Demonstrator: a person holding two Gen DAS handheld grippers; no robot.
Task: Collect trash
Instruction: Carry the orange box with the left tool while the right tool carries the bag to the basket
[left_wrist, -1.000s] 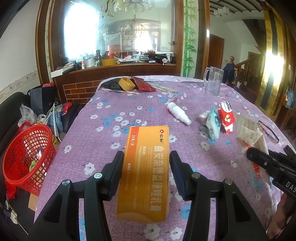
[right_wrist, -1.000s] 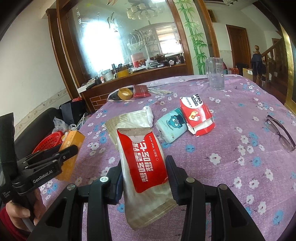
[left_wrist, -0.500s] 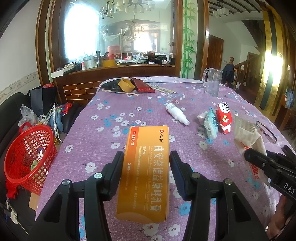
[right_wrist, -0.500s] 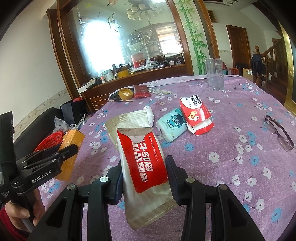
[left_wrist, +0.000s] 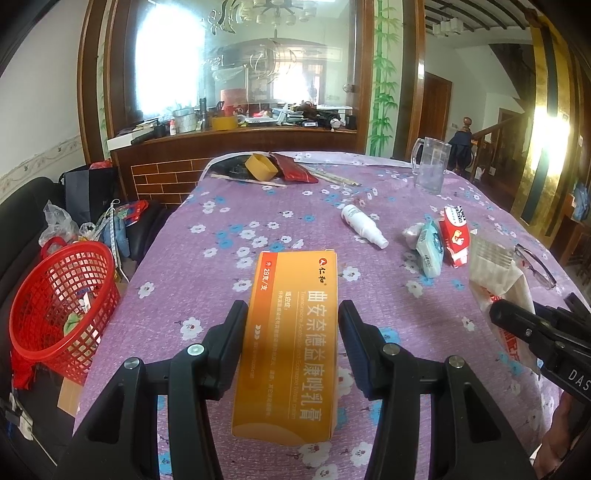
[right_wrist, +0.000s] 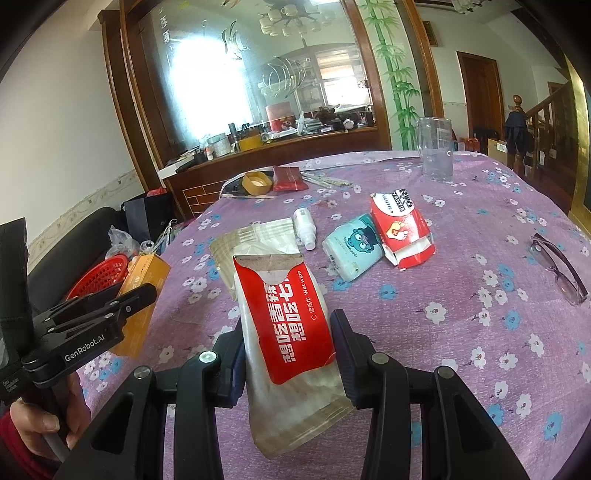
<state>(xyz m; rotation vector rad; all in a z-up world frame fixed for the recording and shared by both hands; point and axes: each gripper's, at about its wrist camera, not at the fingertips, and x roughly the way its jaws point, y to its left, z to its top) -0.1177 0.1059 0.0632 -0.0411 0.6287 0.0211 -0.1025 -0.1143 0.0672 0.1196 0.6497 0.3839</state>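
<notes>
Left tool (left_wrist: 291, 314) clamping an orange box (left_wrist: 291, 343), holding it at lower centre of the left wrist view above the purple floral desk (left_wrist: 221, 221). Right tool (right_wrist: 286, 325) clamping a red wet-wipe pack (right_wrist: 288, 321) at lower centre of the right wrist view. Red basket (left_wrist: 59, 295) sitting off the desk's edge at left. Remaining on the desk toward upper right: white bottle (left_wrist: 364, 225), teal pack (right_wrist: 352, 247), red wrapper (right_wrist: 400, 229).

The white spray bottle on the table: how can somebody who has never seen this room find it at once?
Start from the purple flowered tablecloth and find the clear plastic jug at its far side. Nearer than the jug, a small white spray bottle lies on its side, apart from the pale blue tissue pack. It is the only plain white, tube-shaped thing there; its neighbours are flat printed packets.
</notes>
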